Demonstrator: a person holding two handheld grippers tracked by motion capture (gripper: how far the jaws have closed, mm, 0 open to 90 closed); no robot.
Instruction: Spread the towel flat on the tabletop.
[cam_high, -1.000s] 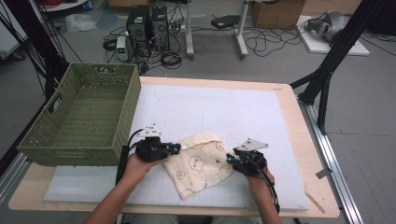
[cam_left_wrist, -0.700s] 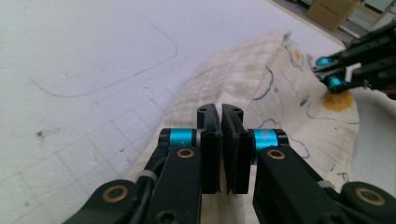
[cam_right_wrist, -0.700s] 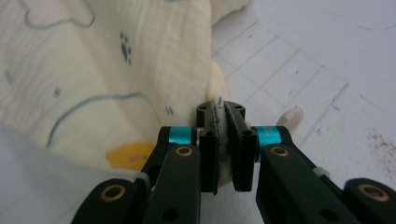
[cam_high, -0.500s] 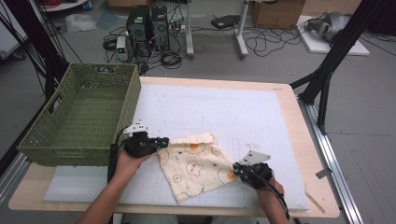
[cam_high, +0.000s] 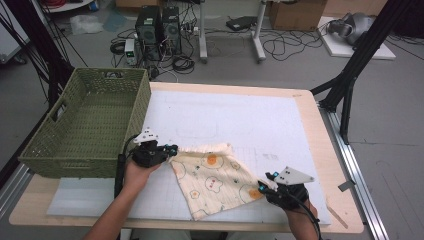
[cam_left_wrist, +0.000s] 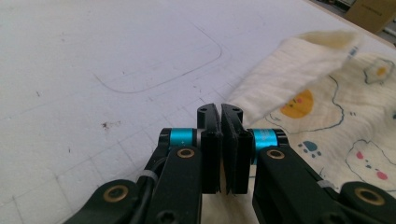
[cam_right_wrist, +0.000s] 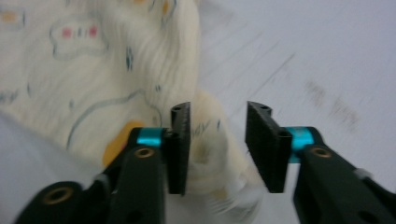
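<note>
Nearest me, my right gripper (cam_high: 263, 187) sits at the front right of the table, its jaws parted with a clear gap; they have just been opening. The corner of the cream cloth (cam_high: 215, 175) with its egg print lies bunched between them, and I see no pad pressing on it (cam_right_wrist: 205, 140). The cloth spreads flat on the white mat (cam_high: 240, 115), running back and left to my left gripper (cam_high: 170, 150). Those jaws stand pressed together, clamped on the cloth's far left corner (cam_left_wrist: 280, 88). Beyond my left hand stands the green wicker basket (cam_high: 65, 145), just beside that gripper.
</note>
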